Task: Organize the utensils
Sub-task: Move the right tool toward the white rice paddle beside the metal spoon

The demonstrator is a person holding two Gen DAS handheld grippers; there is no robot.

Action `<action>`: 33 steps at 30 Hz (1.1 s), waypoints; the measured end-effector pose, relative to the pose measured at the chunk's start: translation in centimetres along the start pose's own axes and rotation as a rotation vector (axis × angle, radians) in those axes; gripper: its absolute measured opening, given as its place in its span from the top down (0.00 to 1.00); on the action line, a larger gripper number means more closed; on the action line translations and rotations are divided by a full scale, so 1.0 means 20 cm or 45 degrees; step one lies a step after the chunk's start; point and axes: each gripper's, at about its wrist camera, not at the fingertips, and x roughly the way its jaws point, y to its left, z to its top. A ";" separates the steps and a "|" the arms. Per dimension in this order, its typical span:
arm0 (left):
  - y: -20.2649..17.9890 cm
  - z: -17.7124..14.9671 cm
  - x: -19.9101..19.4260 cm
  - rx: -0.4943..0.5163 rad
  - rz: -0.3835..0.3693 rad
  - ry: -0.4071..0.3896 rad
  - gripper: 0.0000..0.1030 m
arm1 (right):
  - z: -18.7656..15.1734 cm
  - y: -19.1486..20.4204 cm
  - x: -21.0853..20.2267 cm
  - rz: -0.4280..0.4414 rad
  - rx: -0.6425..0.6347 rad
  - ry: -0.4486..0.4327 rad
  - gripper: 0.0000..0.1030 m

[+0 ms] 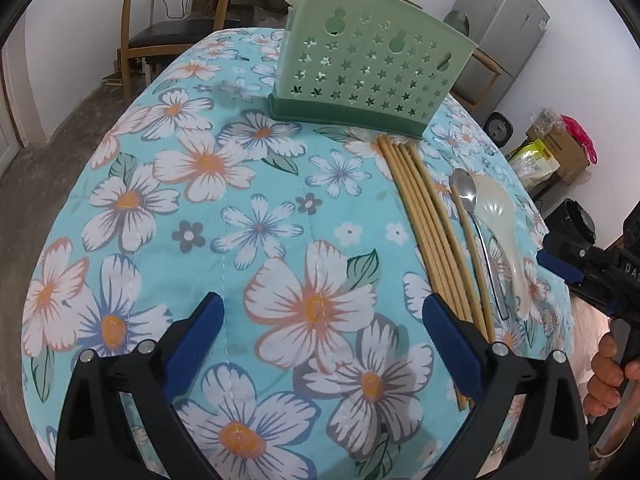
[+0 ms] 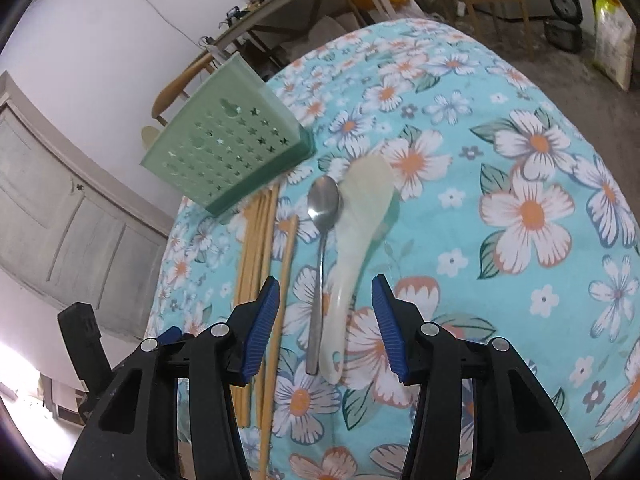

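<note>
A green utensil holder (image 1: 372,60) with star-shaped holes stands at the far side of the floral table; it also shows in the right wrist view (image 2: 228,144). Several bamboo chopsticks (image 1: 432,232) (image 2: 260,260), a metal spoon (image 1: 476,224) (image 2: 322,248) and a pale plastic rice spoon (image 1: 500,224) (image 2: 360,240) lie side by side in front of it. My left gripper (image 1: 324,316) is open and empty above the cloth, left of the chopsticks. My right gripper (image 2: 325,296) is open, hovering over the handles of the two spoons.
The table wears a turquoise flowered cloth (image 1: 200,200). A wooden chair (image 1: 176,20) and a grey fridge (image 1: 504,32) stand beyond it. Bags and boxes (image 1: 556,152) sit on the floor at the right. A wooden bench (image 2: 304,4) lies behind the table.
</note>
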 end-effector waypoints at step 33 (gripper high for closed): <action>0.05 -0.01 0.01 -0.030 -0.067 -0.012 0.05 | -0.05 -0.07 0.07 -0.027 0.088 0.103 0.41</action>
